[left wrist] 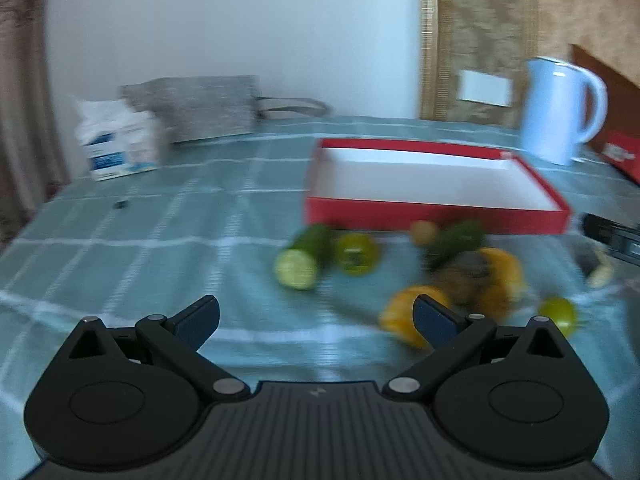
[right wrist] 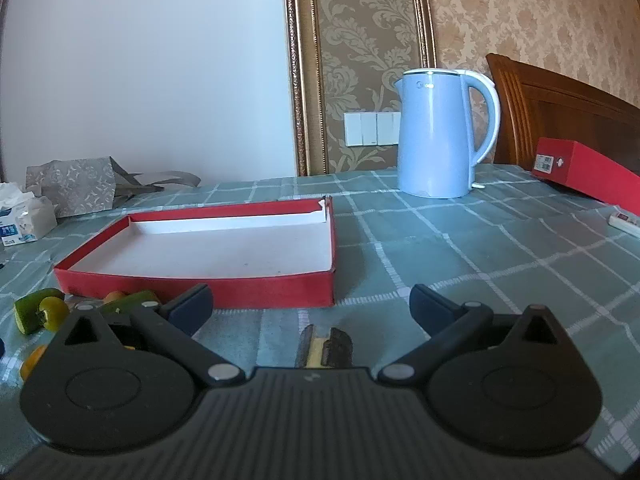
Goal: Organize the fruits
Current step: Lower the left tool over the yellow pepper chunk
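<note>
Red cardboard tray [right wrist: 192, 288] sits empty on the checked desk [right wrist: 460, 248], white inside, so nothing's been sorted yet. Both tools are spread wide with nothing between the fingers: left tool [left wrist: 316, 316] hangs over the fruit pile, right tool [right wrist: 310, 304] faces the tray's near wall.

Fruit is all heaped just in front of the tray: cut cucumber [left wrist: 304, 258] touching a green tomato [left wrist: 356, 254], orange slices [left wrist: 404, 316] nearer the left tool, another green one [left wrist: 558, 314] off to the side. Left view is blurry, so details are mushy.

If I were doing it, I'd start with the cucumber, grip across its width, go gentle since it looks slick, and lift clear of the tray wall.
</note>
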Available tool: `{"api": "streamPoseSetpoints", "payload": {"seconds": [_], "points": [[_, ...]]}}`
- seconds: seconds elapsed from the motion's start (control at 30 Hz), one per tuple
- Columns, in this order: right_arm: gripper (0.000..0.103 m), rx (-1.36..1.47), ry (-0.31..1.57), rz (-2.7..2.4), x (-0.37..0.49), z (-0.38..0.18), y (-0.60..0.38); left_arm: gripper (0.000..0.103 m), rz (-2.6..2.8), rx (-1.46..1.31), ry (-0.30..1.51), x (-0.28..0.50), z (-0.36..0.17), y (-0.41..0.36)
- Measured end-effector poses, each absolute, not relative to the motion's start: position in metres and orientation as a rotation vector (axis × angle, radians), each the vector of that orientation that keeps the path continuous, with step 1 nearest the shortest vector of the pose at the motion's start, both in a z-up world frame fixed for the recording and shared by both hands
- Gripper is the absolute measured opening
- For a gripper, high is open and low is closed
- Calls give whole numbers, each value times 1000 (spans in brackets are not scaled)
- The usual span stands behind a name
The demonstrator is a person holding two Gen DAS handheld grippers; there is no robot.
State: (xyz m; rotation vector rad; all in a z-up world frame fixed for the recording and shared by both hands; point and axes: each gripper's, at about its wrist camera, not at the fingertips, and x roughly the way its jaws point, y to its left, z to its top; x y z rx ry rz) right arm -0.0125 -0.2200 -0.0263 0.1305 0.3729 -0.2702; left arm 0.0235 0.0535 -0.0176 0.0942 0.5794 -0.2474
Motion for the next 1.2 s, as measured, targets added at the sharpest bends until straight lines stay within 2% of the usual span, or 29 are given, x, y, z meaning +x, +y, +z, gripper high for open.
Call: {"api": "streamPoseSetpoints", "payload": {"seconds": [0.37,1.2], "points": [[103,166,377,-283,-13,-27,-225,103,-426,194,592,35,-29,14],[103,185,389,-277,-11,-28,-227,103,-409,195,605,44,-41,11]]}}
